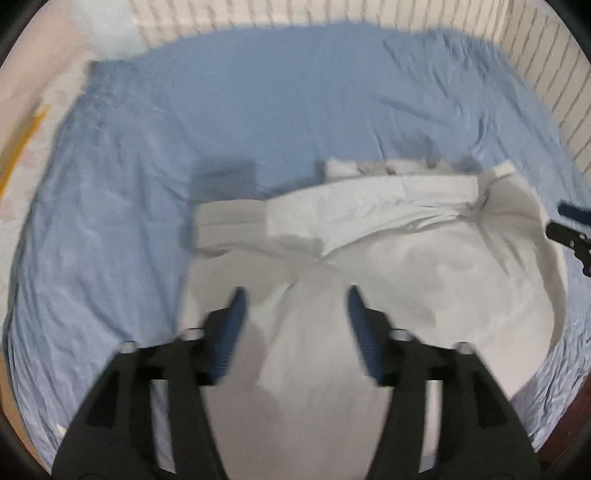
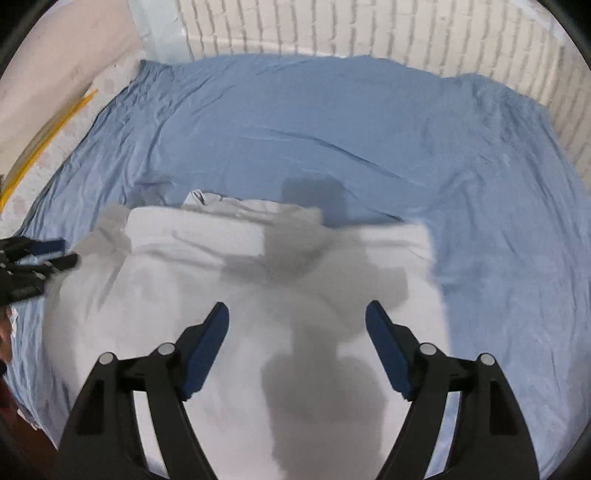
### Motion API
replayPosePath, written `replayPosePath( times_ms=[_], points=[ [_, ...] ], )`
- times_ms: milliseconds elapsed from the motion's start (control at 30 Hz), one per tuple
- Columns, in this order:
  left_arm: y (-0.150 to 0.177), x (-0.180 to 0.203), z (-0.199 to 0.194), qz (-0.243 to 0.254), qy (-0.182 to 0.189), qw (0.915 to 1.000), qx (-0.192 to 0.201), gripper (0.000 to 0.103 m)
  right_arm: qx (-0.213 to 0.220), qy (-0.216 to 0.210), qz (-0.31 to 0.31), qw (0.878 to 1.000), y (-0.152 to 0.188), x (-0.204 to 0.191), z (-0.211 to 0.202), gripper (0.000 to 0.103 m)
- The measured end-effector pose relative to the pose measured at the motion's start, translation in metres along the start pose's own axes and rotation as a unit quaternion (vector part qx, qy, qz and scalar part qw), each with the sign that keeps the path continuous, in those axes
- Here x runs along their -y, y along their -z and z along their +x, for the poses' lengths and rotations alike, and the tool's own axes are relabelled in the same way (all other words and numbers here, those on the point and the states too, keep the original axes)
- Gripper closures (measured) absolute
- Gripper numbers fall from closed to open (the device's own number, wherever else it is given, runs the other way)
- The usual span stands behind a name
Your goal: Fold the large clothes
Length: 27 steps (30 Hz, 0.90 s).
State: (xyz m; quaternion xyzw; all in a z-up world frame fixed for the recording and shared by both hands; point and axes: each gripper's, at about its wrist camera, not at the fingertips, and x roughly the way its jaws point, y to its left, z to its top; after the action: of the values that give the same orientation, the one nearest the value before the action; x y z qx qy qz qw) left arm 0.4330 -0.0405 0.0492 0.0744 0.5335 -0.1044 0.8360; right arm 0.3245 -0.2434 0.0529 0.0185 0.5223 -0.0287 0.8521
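A large white garment (image 1: 424,266) lies partly folded on a blue bed sheet (image 1: 240,110), its far edge doubled over in a thick band. My left gripper (image 1: 295,295) hovers above the garment's left part, jaws open and nothing between them. In the right wrist view the same white garment (image 2: 166,280) spreads below my right gripper (image 2: 297,310), which is also open and empty above the cloth. The right gripper's fingertips (image 1: 565,229) show at the right edge of the left wrist view. The left gripper (image 2: 55,253) shows at the left edge of the right wrist view.
The blue sheet (image 2: 369,129) covers the whole bed. A white brick wall (image 2: 351,29) runs behind it and along the right. A pale floor with a yellow strip (image 2: 48,136) lies to the left. Gripper shadows fall across the cloth.
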Motion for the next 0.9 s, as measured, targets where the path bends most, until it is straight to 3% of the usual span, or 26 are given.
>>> replayPosePath(
  times_ms=[67,167,233,267,300,367,400,500,567,700,900],
  points=[
    [0.027,-0.014,-0.014,-0.015,0.007,0.9996,0.023,0.027,0.011,0.02,0.013,1.0,0.019,0.021,-0.008,0.026],
    [0.072,-0.03,-0.011,-0.043,0.02,0.9982,0.036,0.03,0.023,0.03,0.041,0.998,0.05,0.037,-0.012,0.026],
    [0.089,-0.032,-0.002,-0.042,0.014,0.9984,0.036,0.054,0.029,0.027,0.056,0.998,0.065,0.042,-0.005,0.027],
    [0.095,-0.03,0.002,-0.039,0.009,0.9986,0.035,0.058,0.033,0.027,0.06,0.997,0.07,0.042,-0.002,0.032],
    [0.097,-0.027,0.008,-0.035,-0.001,0.9988,0.036,0.061,0.041,0.029,0.056,0.997,0.074,0.041,0.001,0.052],
    [0.092,-0.028,0.023,-0.029,-0.011,0.9988,0.037,0.061,0.035,0.041,0.048,0.997,0.078,0.04,0.011,0.078],
    [0.091,-0.031,0.028,-0.028,-0.016,0.9988,0.035,0.062,0.022,0.047,0.045,0.998,0.078,0.039,0.021,0.083],
    [0.091,-0.027,0.047,-0.021,-0.026,0.9992,0.021,0.068,-0.009,0.04,0.044,0.998,0.078,0.048,0.045,0.085],
    [0.09,-0.031,0.062,-0.03,-0.011,0.9995,0.005,0.07,-0.031,0.028,0.045,0.998,0.083,0.049,0.06,0.085],
    [0.094,-0.029,0.086,-0.044,0.01,0.9989,-0.014,0.07,-0.049,0.027,0.043,0.998,0.087,0.041,0.079,0.085],
    [0.091,-0.014,0.108,-0.04,0.001,0.9991,-0.016,0.07,-0.064,0.017,0.046,0.997,0.084,0.04,0.096,0.085]
  ],
)
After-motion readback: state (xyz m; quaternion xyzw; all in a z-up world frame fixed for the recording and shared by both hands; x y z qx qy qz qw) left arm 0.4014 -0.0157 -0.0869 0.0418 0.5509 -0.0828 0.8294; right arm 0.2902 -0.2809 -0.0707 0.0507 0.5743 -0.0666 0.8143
